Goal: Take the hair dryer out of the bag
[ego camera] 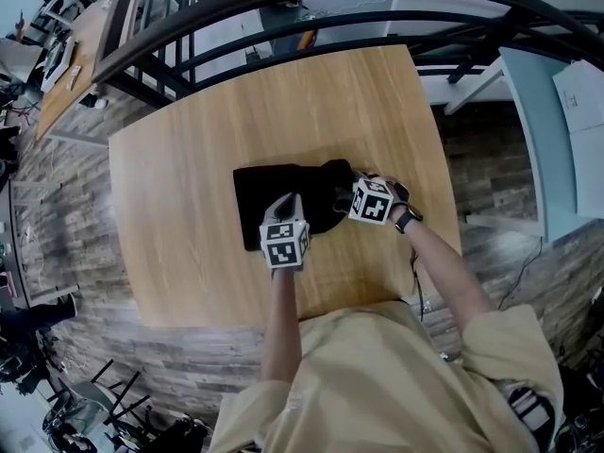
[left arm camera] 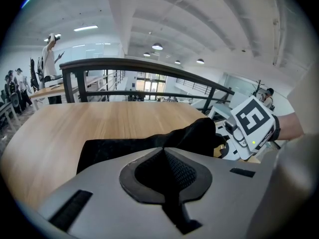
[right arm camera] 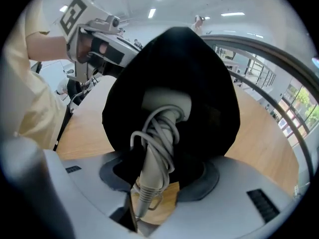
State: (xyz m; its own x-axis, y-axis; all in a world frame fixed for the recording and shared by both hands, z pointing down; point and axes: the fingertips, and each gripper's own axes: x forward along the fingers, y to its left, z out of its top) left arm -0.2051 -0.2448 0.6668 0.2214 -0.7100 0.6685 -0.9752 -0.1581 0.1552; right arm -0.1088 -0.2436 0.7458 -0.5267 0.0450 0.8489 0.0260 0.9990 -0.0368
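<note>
Extraction step, grasp pending: the left gripper [left arm camera: 164, 153], jaws together, pinches the bag [left arm camera: 114, 148] at its near edge. The right gripper [right arm camera: 159, 185], jaws apart, straddles the handle [right arm camera: 158, 156], wound with cord [right arm camera: 133, 137], of the dryer [right arm camera: 167, 101], which protrudes from the bag mouth with its body inside. Next, probably: clamp the handle and draw it clear of the bag.

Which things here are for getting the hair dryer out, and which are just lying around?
For the job:
- black bag
- hair dryer, its cord-wrapped handle poking out of the bag
- left gripper, shut on the bag's cloth
- right gripper, open around the handle

Just around:
- wooden table underneath
- dark railing
- pale side table with paper
- person far off
</note>
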